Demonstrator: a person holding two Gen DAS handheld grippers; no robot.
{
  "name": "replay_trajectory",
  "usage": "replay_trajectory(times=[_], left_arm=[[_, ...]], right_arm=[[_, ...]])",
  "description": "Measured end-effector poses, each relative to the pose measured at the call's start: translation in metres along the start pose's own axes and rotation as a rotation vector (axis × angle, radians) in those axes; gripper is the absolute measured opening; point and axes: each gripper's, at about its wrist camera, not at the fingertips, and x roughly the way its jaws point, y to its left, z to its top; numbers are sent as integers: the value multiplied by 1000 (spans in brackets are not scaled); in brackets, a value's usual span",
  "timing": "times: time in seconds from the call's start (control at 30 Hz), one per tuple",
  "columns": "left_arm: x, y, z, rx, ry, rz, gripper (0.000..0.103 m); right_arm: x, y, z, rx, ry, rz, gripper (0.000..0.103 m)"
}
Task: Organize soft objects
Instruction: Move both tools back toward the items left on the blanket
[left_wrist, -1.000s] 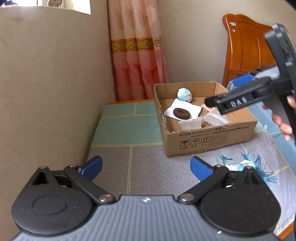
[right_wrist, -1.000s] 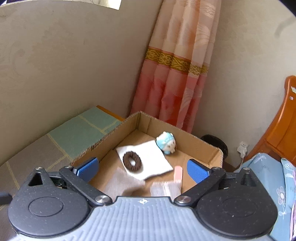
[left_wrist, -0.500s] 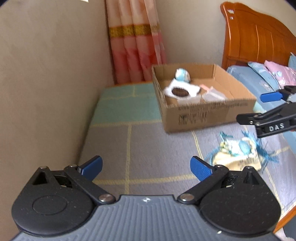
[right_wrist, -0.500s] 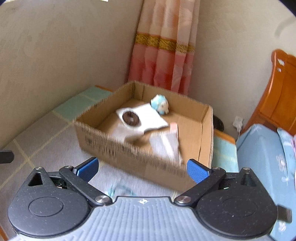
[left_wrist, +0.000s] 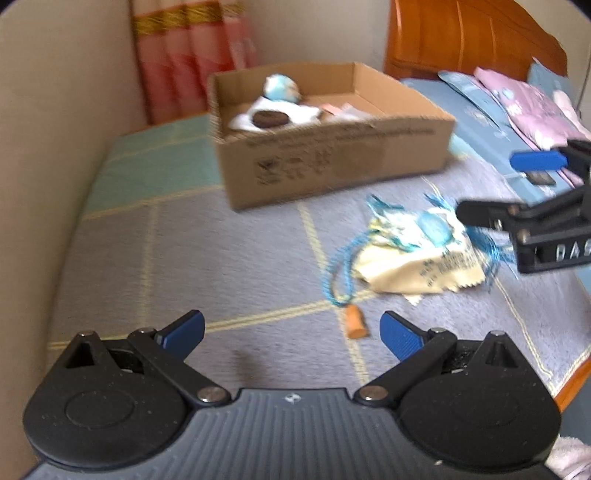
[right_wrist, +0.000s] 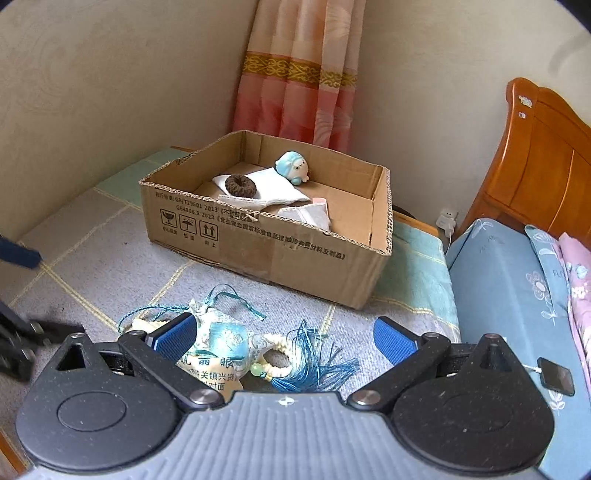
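A cardboard box (right_wrist: 266, 236) stands on the grey blanket; it also shows in the left wrist view (left_wrist: 332, 166). Inside lie a blue plush toy (right_wrist: 293, 168), a brown hair tie (right_wrist: 240, 184) on a white cloth (right_wrist: 273, 188), and folded white pieces (right_wrist: 306, 216). A pile of a cream cloth (left_wrist: 421, 258), a teal pouch with blue cord and tassel (right_wrist: 221, 336) lies in front of the box. My right gripper (right_wrist: 284, 332) is open, just over this pile. My left gripper (left_wrist: 291, 328) is open and empty above bare blanket. A small orange piece (left_wrist: 356, 321) lies near it.
A beige wall (left_wrist: 55, 147) runs along the left. A pink curtain (right_wrist: 299, 74) hangs behind the box. A wooden headboard (right_wrist: 546, 155) and blue and pink bedding (right_wrist: 517, 277) are on the right. The bench's wooden edge (left_wrist: 572, 384) is near right.
Both grippers have pulled back from the box. The right gripper has come down over the tasselled pile in front of the box. The left view now takes in the pile and the orange piece.
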Motion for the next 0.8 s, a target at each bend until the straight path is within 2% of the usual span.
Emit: replay_trajectory(times=[0.23, 0.67, 0.8], left_arm=[[22, 0, -8, -14, 60, 18, 101], [18, 26, -13, -71, 59, 67, 101], [17, 24, -13, -48, 56, 87, 101]], right_arm=[[2, -4, -1, 25, 7, 16, 103], [8, 1, -5, 29, 24, 33, 103], [7, 2, -5, 25, 24, 29, 103]])
